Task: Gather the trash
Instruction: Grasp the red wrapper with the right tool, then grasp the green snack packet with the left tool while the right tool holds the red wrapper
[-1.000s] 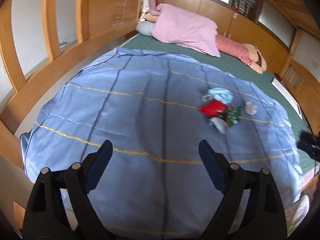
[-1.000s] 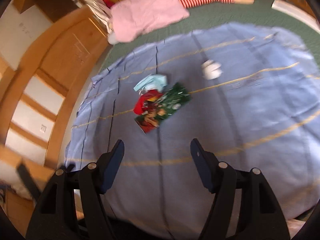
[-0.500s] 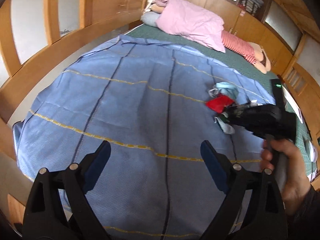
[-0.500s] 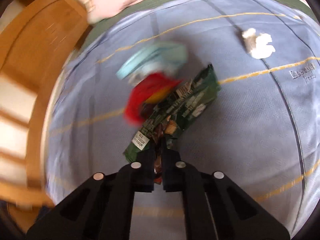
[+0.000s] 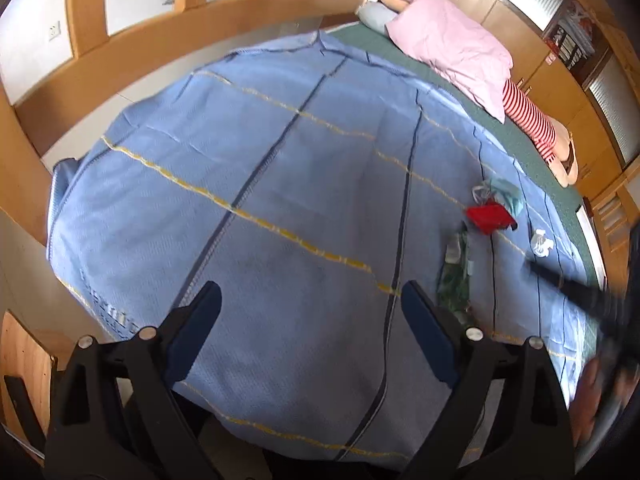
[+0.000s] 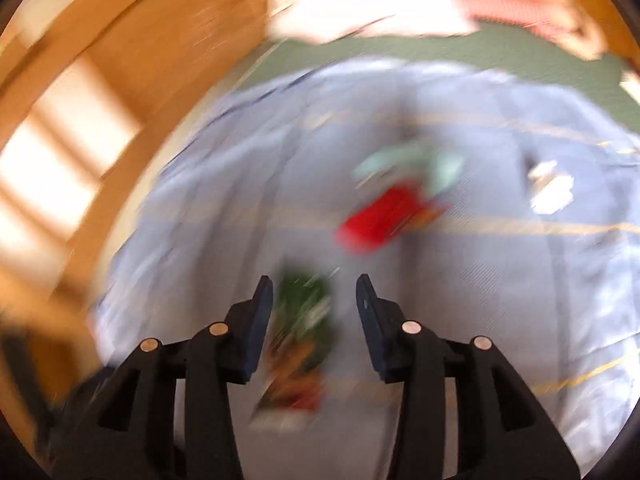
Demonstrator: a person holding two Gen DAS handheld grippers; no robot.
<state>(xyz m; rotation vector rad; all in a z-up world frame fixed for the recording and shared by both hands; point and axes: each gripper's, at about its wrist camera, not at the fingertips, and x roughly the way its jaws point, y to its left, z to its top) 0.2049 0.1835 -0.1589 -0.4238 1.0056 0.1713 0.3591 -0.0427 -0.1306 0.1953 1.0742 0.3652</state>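
Now both tongs spread: right tongs [image 6: 315, 294] above green snack wrapper [image 6: 306, 312] on blue bedspread [image 5: 280, 184]; left tongs [image 5: 310, 300] grip nothing.

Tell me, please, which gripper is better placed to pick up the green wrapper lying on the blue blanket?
Right. The right gripper is open with the green wrapper lying between and just beyond its fingers, though that view is blurred. The left gripper is open over bare blue blanket, with the wrapper off to its right.

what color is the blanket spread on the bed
Light blue blanket with yellow and dark lines forming a grid; clearest in the left wrist view.
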